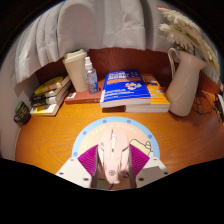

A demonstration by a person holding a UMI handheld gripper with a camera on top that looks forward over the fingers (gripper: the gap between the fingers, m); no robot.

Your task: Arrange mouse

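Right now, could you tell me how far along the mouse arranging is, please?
Done: the mouse looks clamped between both fingers of the hand-held gripper. In hand: it is held over the round pale blue mat on the desk. Left: setting it down on the mat and letting go.

Warm, even light washes the tabletop [40, 140], brightest on the pale curtain [90, 25] far beyond the tool [113, 172]. Soft shadows only. Strong fisheye bending curves everything out to the sides, and fine detail stays soft throughout.
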